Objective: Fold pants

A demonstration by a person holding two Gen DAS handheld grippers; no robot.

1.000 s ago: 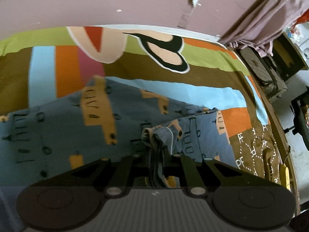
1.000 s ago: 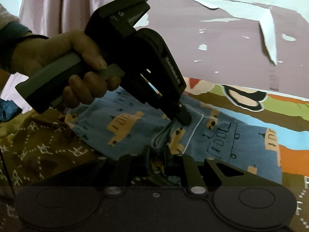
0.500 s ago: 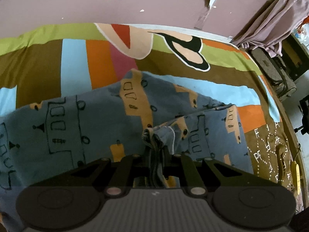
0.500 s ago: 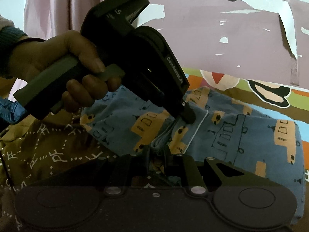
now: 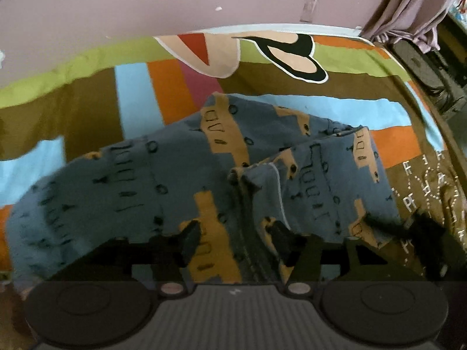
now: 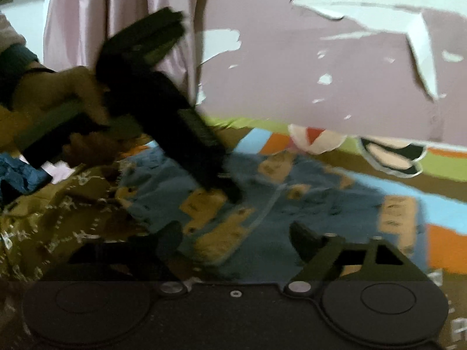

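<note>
My left gripper points steeply down at the blue pants, and its jaws are opening: the two dark fingers stand apart with the bunched cloth edge lying loose between them, no longer pinched. The pants, printed with orange buses and black line drawings, lie spread across the striped bedsheet, folded over themselves, their white-piped hem just ahead of that gripper. Beyond the sheet rises the mauve wall with flaking paint.

From my right wrist camera I see my left hand wrapped around the other tool's handle at the left, its dark body slanting down onto the pants, the whole of it blurred. To the right, my right gripper is also opening its jaws, the fingers wide apart over the blue fabric, which lies between them without being pressed. A brown patterned cloth lies crumpled left of the pants, touching their edge.
</note>
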